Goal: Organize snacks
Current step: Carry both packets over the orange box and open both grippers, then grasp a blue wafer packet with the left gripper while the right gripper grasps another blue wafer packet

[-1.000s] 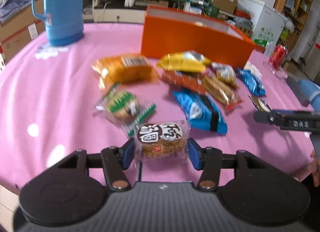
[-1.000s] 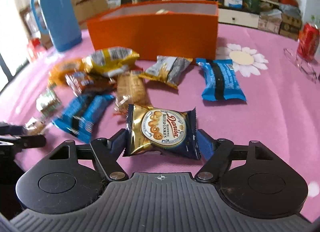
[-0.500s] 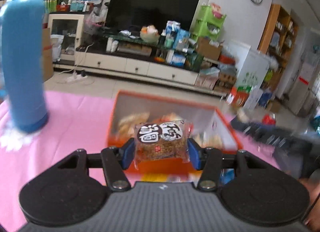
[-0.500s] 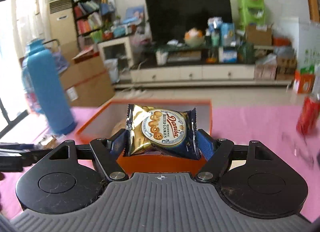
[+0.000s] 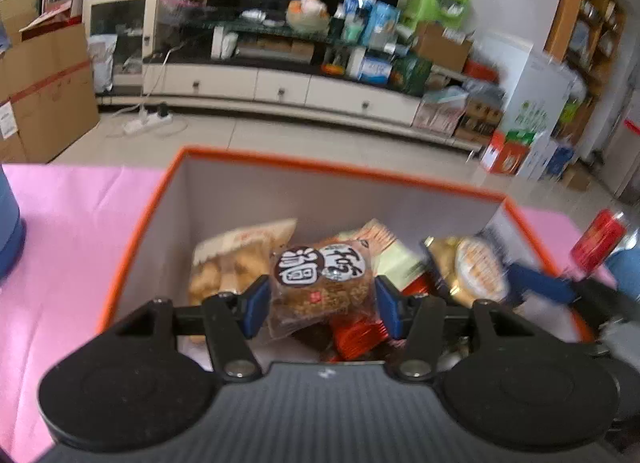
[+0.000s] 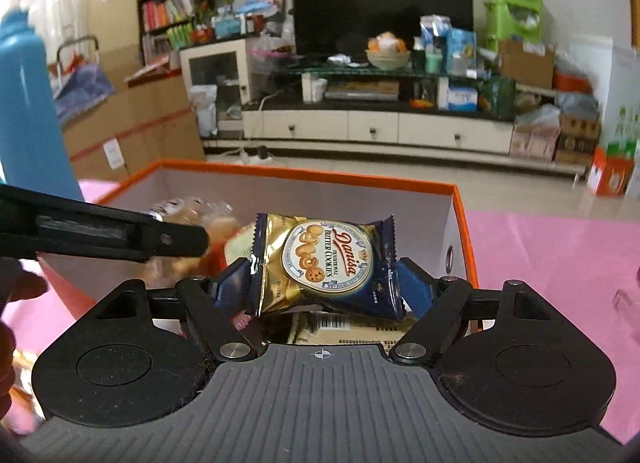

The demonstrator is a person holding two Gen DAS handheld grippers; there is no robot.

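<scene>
Both tongs have come up off the table and now hang over the open orange box [image 5: 158, 199], where a second ago they were down among the scattered packets on the pink table [image 5: 68, 231]. The left tongs [image 5: 318, 297] pinch a clear-wrapped rice cracker [image 5: 320, 283] with black-and-white lettering, its blue pads pressed against the packet's two sides. The right tongs [image 6: 324, 283] pinch a gold and navy Danisa butter cookie packet [image 6: 326, 263] in the same way, held level above the box's near right part.

In the left view the right tongs and the cookie packet show blurred at the right, beside the rice cracker and over the same box. In the right view the left tongs cross in from the left as a dark bar over the box's left half. Inside the box lie several snacks already: a pale puffed-snack bag [image 5: 236, 259] at the left, a red foil piece [image 5: 358, 337] near, and others too blurred to name.

So the carry looks done for both packets; what seems to remain is to spread each pair of tongs and let the packets drop among the rest. A red can [image 5: 598, 241] stands on the table to the right of the box.
</scene>
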